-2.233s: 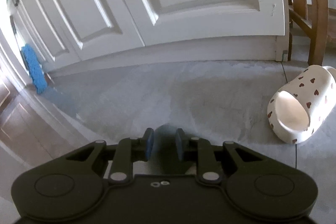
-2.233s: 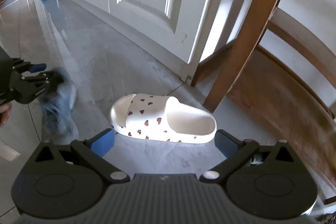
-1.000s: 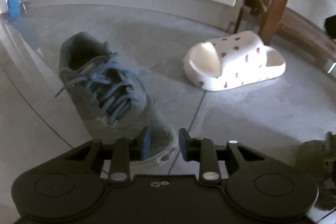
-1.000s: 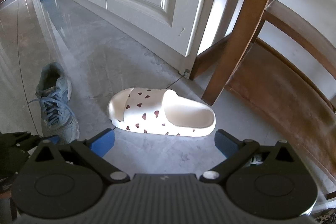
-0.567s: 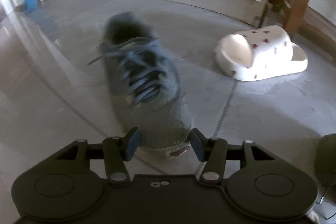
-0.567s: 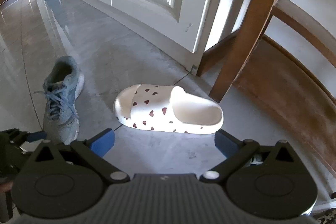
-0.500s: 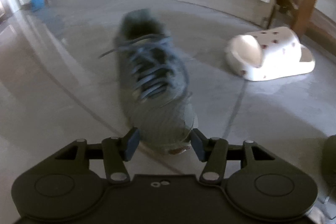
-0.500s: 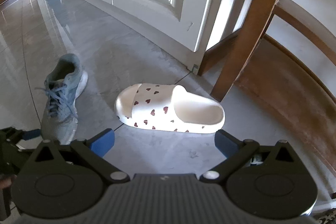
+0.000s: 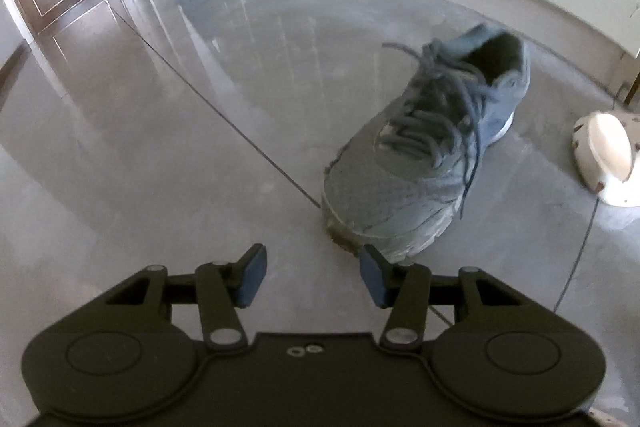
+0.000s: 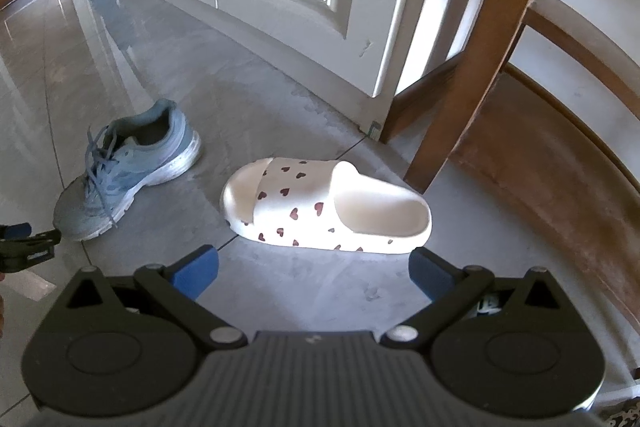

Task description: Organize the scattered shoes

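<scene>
**Left wrist view: sneaker set down, slide waiting beside it**

Left wrist view first, working left to right. My left hand-held gripper [image 9: 312, 277] stands at a middling width with its jaws just easing inward and nothing between them; bare floor [image 9: 168, 131] shows in the gap. Just ahead and to the right, the grey-blue sneaker [image 9: 432, 155] sits upright on the tiles, toe toward me, loose laces spilling over its side. I judge it soft in the upper and firmer at the sole, moderately light, and not fragile. The padded heel collar or the side wall near the tongue looks like the best place to pinch; the laces would slip and snag. At the far right edge, the toe end of the white heart-print slide [image 9: 608, 159] is lit by sun.

From the right wrist view, the tip of the left hand-held gripper [image 10: 24, 239] shows at the left edge, near the sneaker's [image 10: 128, 167] toe but apart from it. The slide [image 10: 328, 207] lies sole-down close in front of my right hand-held gripper [image 10: 314, 273], whose jaws stand wide and empty. The slide looks like moulded foam: light, springy, smooth. I would take it across the strap or by the side wall.

Containers: none in view, only the wooden chair [image 10: 500, 39] at right.
</scene>
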The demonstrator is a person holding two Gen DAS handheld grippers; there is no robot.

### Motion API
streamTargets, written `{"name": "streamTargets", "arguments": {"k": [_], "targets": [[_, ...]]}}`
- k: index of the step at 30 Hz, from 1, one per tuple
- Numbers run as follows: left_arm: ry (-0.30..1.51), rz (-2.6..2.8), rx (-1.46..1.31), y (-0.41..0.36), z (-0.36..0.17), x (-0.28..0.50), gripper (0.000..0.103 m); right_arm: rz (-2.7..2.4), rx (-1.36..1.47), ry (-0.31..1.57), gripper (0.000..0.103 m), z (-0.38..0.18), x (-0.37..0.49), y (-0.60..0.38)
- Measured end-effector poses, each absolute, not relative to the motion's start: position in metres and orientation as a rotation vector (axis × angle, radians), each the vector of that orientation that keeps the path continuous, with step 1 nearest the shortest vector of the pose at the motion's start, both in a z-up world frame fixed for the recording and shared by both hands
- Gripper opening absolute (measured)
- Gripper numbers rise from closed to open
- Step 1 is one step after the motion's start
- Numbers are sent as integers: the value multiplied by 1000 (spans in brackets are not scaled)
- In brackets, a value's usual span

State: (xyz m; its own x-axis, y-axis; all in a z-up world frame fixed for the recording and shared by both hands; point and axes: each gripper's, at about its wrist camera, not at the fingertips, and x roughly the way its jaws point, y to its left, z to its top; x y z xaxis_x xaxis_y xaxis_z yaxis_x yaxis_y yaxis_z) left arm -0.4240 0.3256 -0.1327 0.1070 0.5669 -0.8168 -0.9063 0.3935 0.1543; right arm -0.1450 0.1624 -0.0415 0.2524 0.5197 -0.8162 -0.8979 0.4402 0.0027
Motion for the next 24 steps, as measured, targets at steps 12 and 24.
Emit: {"name": "streamTargets", "arguments": {"k": [12,24], "targets": [[846,853,-355,289,-99,-334,51,962,-452,796,102,-1,-213,108],[797,572,-155,237,-74,-239,51,730,-358,666,102,48,-243,73]]}}
